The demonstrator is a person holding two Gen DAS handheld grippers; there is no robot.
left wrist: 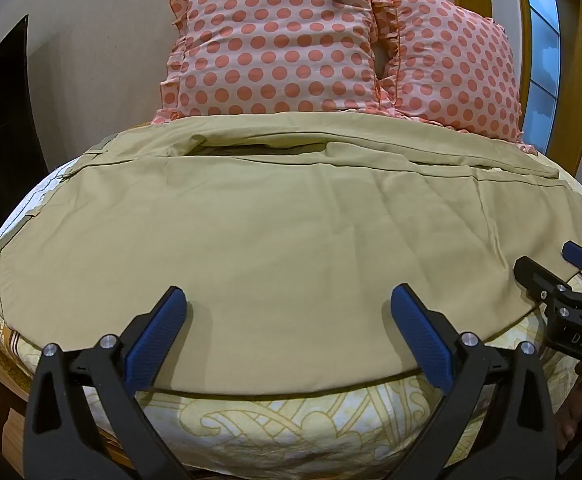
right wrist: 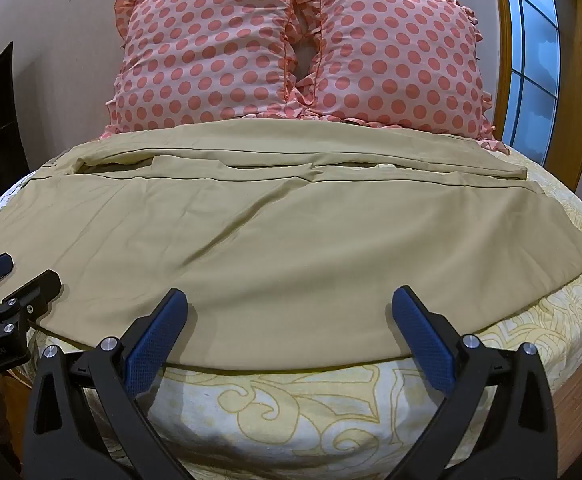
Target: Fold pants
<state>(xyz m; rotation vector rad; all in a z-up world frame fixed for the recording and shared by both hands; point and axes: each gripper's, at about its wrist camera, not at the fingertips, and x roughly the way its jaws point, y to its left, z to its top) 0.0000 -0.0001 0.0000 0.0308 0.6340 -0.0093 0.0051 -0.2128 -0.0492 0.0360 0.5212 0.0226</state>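
Over pants [left wrist: 275, 240] edge: both tongs [left wrist: 287, 304] [right wrist: 291, 304] spread (empty).

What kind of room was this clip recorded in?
Most likely a bedroom: khaki pants lie spread on a bed with a yellow patterned sheet, two polka-dot pillows stand at its head, and a window is to the right.

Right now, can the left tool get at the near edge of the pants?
Probably yes. The left tool is open and empty, just above the near edge of the pants, with nothing between. The right tool sits off to the side, also open.
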